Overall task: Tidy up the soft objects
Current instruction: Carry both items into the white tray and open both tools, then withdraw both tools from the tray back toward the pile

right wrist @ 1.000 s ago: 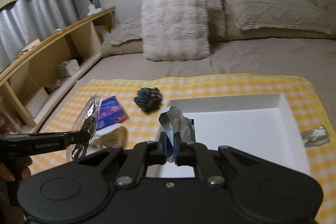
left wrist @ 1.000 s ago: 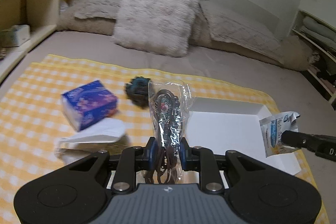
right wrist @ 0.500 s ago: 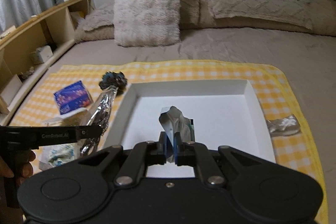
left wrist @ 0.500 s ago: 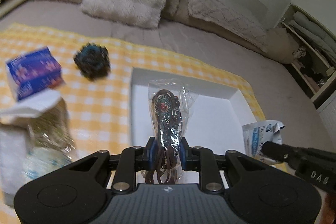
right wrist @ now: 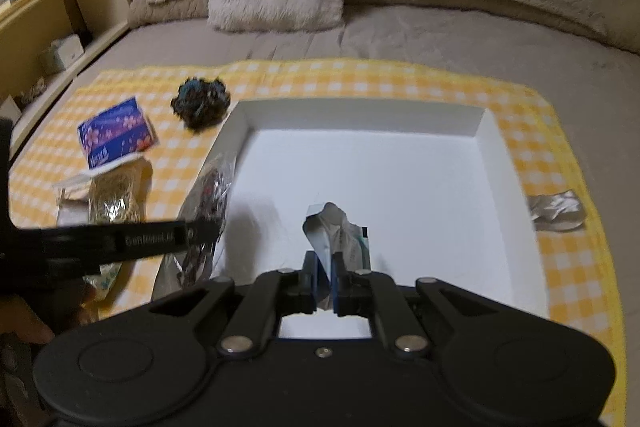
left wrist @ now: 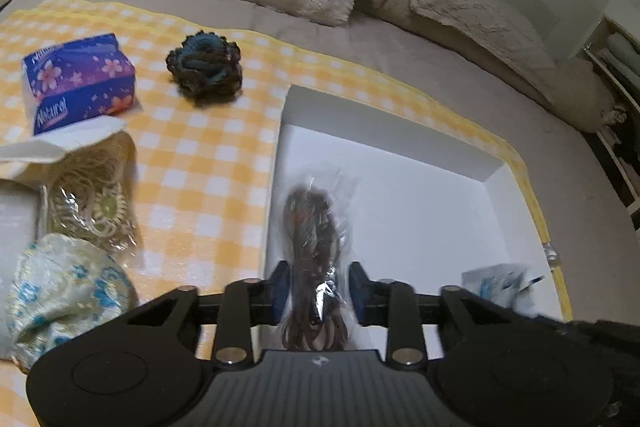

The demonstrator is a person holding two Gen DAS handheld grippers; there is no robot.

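- Left wrist view: the left gripper (left wrist: 318, 289) had just been opening its jaws. The clear bag of dark cords (left wrist: 316, 227) stood between them over the left edge of the white tray (left wrist: 440, 163), and the pads no longer pressed it. Compared with half a second before, the tray looked closer. On the yellow checked cloth (left wrist: 208, 155) lay a blue tissue pack (left wrist: 76, 79), a dark yarn ball (left wrist: 206, 69) and a bag of pale bands (left wrist: 92, 195).
- Right wrist view: the right gripper (right wrist: 327, 281) was fully closed on a small blue-white packet (right wrist: 338, 231) above the tray floor. The left gripper crossed the left side, hiding some cloth.
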